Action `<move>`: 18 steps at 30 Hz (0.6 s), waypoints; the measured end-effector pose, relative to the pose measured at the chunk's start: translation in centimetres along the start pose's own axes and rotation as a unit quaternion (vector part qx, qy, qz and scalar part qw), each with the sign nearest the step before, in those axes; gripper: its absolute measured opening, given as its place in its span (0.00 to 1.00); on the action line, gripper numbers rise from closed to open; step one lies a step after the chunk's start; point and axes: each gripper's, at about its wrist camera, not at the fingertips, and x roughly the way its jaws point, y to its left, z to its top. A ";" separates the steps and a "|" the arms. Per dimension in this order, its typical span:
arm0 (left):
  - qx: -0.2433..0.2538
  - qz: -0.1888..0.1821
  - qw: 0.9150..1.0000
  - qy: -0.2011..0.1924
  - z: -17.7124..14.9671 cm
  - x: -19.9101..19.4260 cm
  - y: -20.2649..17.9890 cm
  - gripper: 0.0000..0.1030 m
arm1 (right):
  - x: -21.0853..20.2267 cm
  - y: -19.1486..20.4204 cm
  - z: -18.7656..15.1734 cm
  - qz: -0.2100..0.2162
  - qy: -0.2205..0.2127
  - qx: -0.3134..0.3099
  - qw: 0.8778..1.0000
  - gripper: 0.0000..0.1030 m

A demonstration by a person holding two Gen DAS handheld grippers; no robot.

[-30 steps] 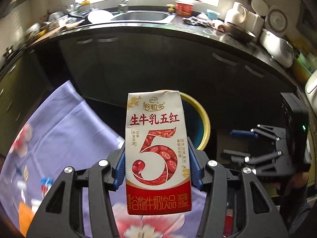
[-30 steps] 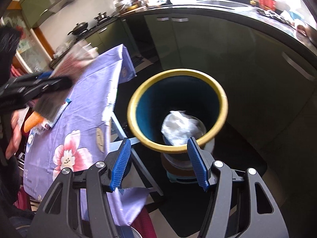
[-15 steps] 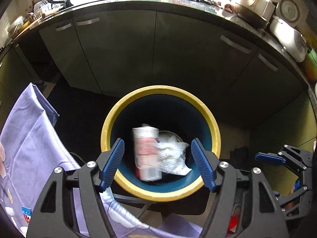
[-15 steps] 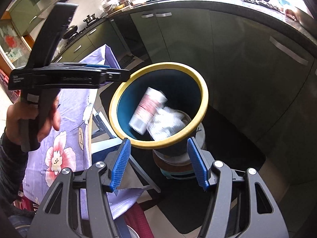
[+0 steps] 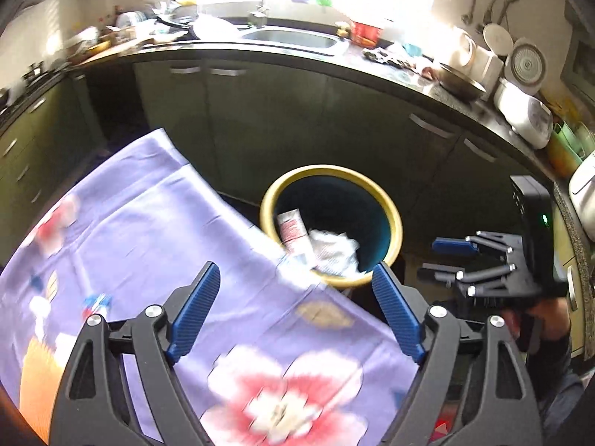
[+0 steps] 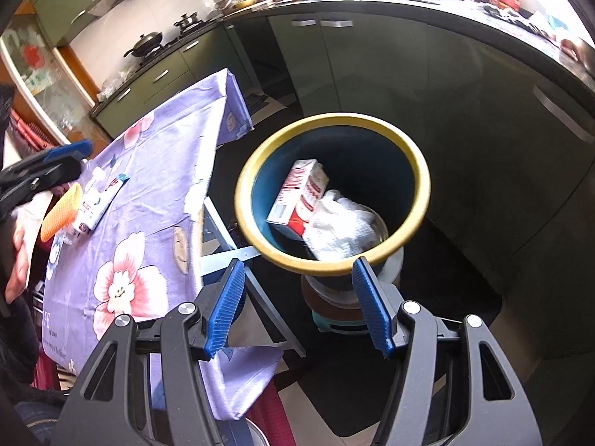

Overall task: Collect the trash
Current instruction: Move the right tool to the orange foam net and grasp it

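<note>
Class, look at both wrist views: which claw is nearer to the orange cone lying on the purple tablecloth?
Left. The left claw hovers right above the orange cone on the tablecloth, jaws just opened, empty. The right claw hangs off the table's edge, by the bin.

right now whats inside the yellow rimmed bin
Inside the bin: a red-and-white drink carton leaning against the wall, and crumpled white paper beside it. Whatever lies beneath them on the bin's floor is covered.

A home kitchen, a steel sink (image 5: 293, 37) under a bright window at the top, green cabinets (image 6: 316, 63) below a dark counter, a wok (image 6: 147, 42) on the stove upper left, a rice cooker (image 5: 524, 111) at right
</note>
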 end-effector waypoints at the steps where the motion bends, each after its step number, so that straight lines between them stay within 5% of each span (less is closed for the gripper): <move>1: -0.006 0.003 1.000 -0.004 -0.8 -1.0 0.6 0.78 | -0.1 0.5 0.0 0.000 0.000 -0.003 1.000 0.59; 18: -0.123 0.112 0.985 -0.050 -16.2 -14.5 11.9 0.83 | 4.2 17.4 2.9 0.065 0.046 -0.159 0.984 0.59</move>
